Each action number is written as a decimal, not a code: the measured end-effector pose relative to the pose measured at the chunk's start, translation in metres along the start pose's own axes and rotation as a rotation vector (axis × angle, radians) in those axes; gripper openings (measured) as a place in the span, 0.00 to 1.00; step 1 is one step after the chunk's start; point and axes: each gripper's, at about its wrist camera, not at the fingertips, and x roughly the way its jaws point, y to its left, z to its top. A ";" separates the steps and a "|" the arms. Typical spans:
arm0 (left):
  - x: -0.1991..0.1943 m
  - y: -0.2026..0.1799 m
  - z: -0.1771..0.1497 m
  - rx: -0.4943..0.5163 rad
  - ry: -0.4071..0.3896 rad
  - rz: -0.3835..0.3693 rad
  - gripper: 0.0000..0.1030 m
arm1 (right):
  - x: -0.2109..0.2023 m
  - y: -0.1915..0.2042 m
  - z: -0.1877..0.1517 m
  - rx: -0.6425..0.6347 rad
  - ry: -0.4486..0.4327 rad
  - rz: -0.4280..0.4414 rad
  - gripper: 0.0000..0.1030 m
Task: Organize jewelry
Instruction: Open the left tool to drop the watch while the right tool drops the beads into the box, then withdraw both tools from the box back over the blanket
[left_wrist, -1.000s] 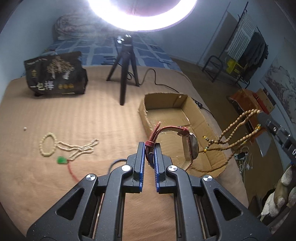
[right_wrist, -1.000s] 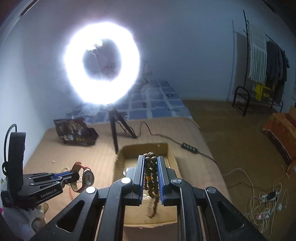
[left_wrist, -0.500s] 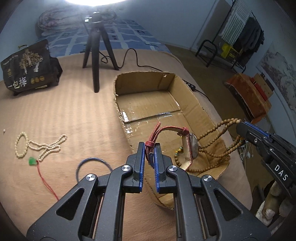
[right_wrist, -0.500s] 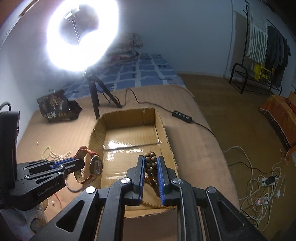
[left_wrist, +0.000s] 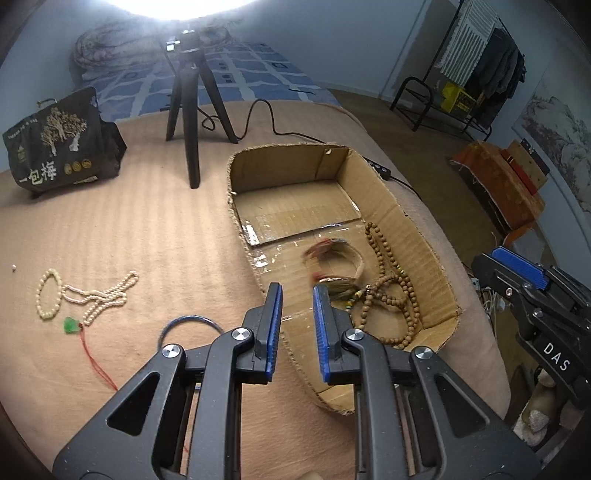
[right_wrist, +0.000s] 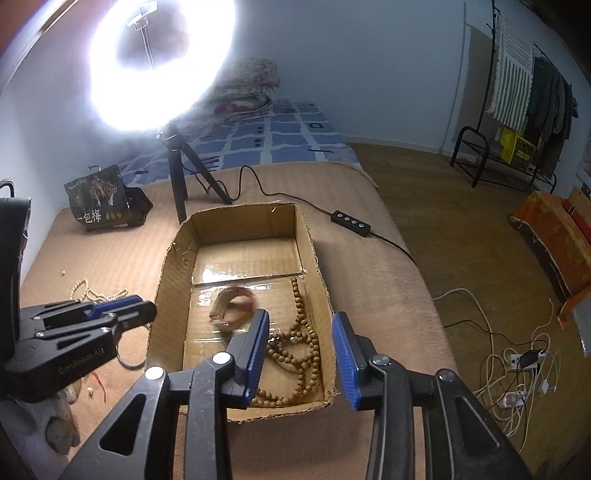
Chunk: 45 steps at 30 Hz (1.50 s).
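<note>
An open cardboard box lies on the tan bed. Inside it lie a red-strapped watch, blurred, and a brown wooden bead necklace. My left gripper is open and empty above the box's near left wall. My right gripper is open and empty above the box's near end. On the bed left of the box lie a cream bead necklace with a bracelet, a green pendant on a red cord and a blue bangle.
A ring light on a black tripod stands behind the box, its cable and switch running right. A dark snack bag sits at the back left. The bed edge drops to the floor with cables on the right.
Both grippers opened. The watch dropped from the left gripper and the brown beads from the right gripper; both now lie in the box.
</note>
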 end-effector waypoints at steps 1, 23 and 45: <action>-0.002 0.001 0.000 0.003 -0.004 0.004 0.15 | 0.000 0.000 0.000 -0.001 0.000 -0.002 0.36; -0.060 0.068 -0.012 0.008 -0.077 0.140 0.33 | -0.031 0.048 0.000 -0.079 -0.085 0.041 0.75; -0.103 0.215 -0.026 -0.172 -0.075 0.276 0.52 | -0.033 0.151 -0.003 -0.235 -0.064 0.207 0.83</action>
